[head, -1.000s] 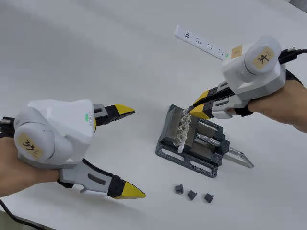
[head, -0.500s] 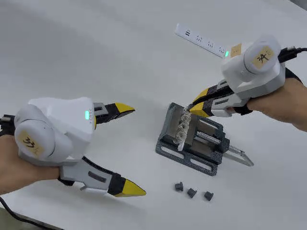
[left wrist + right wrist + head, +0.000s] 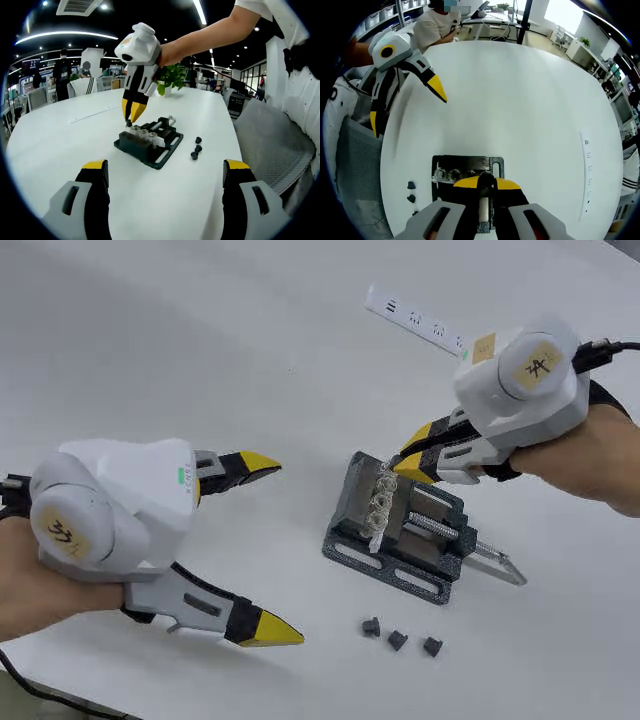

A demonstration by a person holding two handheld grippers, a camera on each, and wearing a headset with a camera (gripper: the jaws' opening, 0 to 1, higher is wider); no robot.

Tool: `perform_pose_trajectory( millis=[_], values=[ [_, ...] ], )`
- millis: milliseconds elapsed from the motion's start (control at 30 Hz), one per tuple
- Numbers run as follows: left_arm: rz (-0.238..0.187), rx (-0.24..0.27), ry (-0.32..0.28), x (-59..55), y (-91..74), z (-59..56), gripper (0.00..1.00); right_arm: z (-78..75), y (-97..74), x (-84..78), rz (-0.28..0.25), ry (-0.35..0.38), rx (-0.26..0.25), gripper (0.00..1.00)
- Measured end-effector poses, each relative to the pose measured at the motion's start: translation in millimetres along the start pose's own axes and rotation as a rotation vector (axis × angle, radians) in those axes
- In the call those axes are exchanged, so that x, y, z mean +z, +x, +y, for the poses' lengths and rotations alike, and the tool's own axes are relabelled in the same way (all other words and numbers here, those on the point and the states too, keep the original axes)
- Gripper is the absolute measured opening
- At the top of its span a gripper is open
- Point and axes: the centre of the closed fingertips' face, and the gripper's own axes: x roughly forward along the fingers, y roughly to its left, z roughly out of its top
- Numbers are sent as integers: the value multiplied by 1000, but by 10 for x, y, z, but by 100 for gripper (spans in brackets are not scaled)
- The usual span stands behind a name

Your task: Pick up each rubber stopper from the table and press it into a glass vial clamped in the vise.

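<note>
Writing, left: a round left tan sticker [image 3: 62,537] sits on the rear cap of the left gripper [image 3: 270,548]. Its handwritten dark strokes look like "33", but I cannot read them for sure.
Writing, right: a round right tan sticker [image 3: 538,362] sits on the rear cap of the right gripper [image 3: 402,463]. It carries 1 handwritten dark mark that I cannot read.
Other print: the white power strip [image 3: 415,320] lies on the table [image 3: 200,340] beyond the right gripper's body. Its markings are too small to read.
Left pose: the left hand [image 3: 35,590] wraps the back of the left gripper. The tool is held low, with its 2 jaws pointing toward the vise [image 3: 405,540].
Left tool state: the jaws are spread wide and nothing is between them.
Right pose: the right hand [image 3: 585,455] grips the right gripper from behind. The tool is angled down, with its yellow tips over the vise.
Right tool state: the jaws are drawn almost together, pinching a dark held stopper [image 3: 486,179] at their tips.
Clamp: the dark grey vise is directly below the right gripper's tips. It lies ahead of the left gripper's open jaws and well apart from them.
Glass: the glass vials [image 3: 379,502] stand in a row in the vise with their mouths up, just under the held stopper. I cannot tell whether the stopper touches one.
Spare rubber: 3 dark loose stoppers [image 3: 397,640] lie in a line on the table. They are off to the side of the left gripper's lower jaw tip and well apart from the right gripper.
</note>
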Motion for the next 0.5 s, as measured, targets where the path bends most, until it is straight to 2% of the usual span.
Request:
perform_pose_trajectory(
  millis=[233,500],
  values=[
    [0,-1,-1,-6,0,-2,94,-11,5,-12,8,15,4,3],
    [0,-3,-2,-7,8,-3,94,-10,7,-14,1,6,-15,2]
  ],
)
